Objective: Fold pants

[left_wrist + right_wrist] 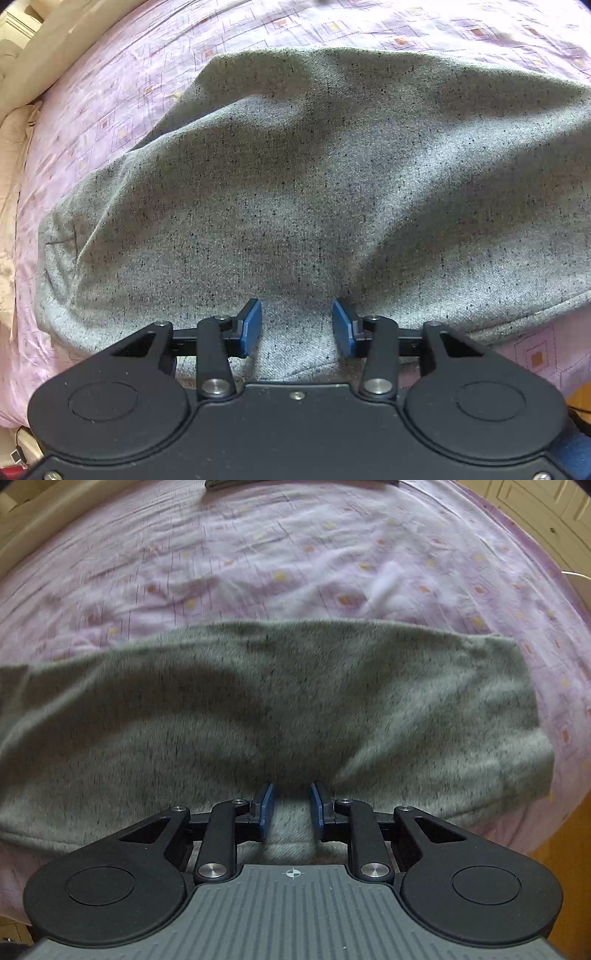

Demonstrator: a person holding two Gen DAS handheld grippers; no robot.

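Where folded flat — pants (280, 709), long axis left-right.

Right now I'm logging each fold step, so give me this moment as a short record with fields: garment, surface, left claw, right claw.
garment: speckled grey knit pants, lying wrinkled across the bed
surface: pink patterned cotton bedsheet
left claw: jaws apart over the near edge of the pants, grey cloth between the blue pads, no visible pinch
right claw: narrower gap, cloth between the pads, not pressed
view quality: right wrist view is motion-blurred
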